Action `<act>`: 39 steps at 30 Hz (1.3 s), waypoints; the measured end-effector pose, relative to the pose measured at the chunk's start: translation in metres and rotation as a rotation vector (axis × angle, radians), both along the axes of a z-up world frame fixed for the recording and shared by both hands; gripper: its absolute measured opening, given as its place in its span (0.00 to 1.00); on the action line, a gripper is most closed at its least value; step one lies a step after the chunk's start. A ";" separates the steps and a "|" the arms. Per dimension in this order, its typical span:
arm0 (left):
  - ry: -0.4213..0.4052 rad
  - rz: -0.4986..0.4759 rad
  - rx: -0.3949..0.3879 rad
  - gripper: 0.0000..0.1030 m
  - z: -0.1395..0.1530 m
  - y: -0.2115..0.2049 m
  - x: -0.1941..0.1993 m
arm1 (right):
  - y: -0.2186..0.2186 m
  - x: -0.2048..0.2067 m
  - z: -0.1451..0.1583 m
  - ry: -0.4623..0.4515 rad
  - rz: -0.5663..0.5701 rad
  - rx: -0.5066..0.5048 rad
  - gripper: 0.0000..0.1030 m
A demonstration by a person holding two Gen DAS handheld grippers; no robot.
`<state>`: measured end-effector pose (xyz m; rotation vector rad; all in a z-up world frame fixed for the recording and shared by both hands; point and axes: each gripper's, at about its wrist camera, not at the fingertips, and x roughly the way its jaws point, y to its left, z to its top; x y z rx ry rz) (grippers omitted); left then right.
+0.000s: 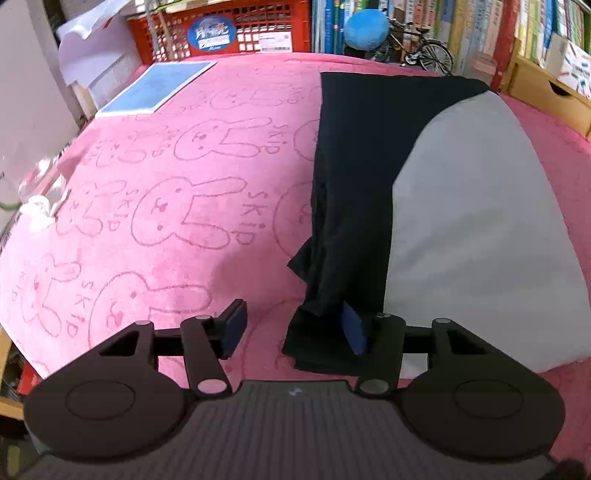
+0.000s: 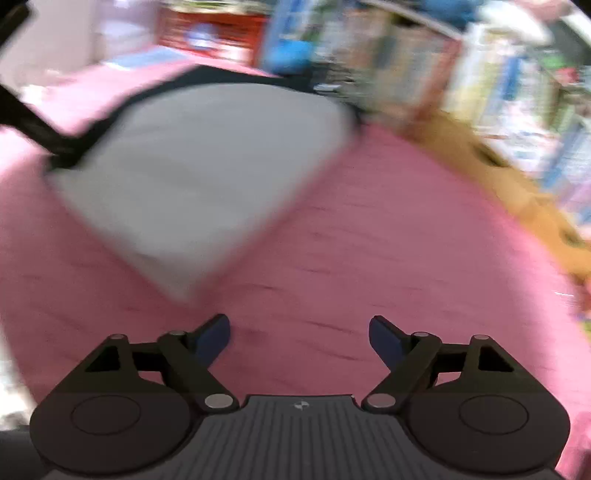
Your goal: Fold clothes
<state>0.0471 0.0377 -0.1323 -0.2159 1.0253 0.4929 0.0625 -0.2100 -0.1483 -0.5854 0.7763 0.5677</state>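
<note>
Garment (image 1: pixel 424 192) position decides the coming move: the grey-and-black piece lies flat on the pink rabbit-print blanket (image 1: pixel 166 206), its long axis running away from both cameras toward the bookshelves (image 1: pixel 480 26). The black edge strip trails down to the left hand-held gripper (image 1: pixel 295 326), whose jaws stand spread — the right pad sits against the dark hem, the left pad is over bare blanket, so nothing is pinched. In the blurred right wrist view, the right hand-held gripper (image 2: pixel 299 338) is also spread and empty, over bare pink, with the garment's near corner ahead and to its left, just apart. By my judgement the left hand is nearer the cloth — it already touches the hem.
</note>
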 end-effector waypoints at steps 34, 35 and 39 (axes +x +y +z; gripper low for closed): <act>-0.003 -0.091 -0.070 0.89 -0.010 0.012 -0.008 | 0.000 0.015 0.035 0.039 0.237 0.047 0.89; -0.008 -0.094 -0.069 0.89 -0.010 0.013 -0.009 | -0.002 0.018 0.046 0.073 0.233 0.072 0.87; -0.029 -0.124 -0.061 0.86 -0.010 0.011 -0.013 | 0.034 0.043 0.070 0.117 0.199 0.184 0.42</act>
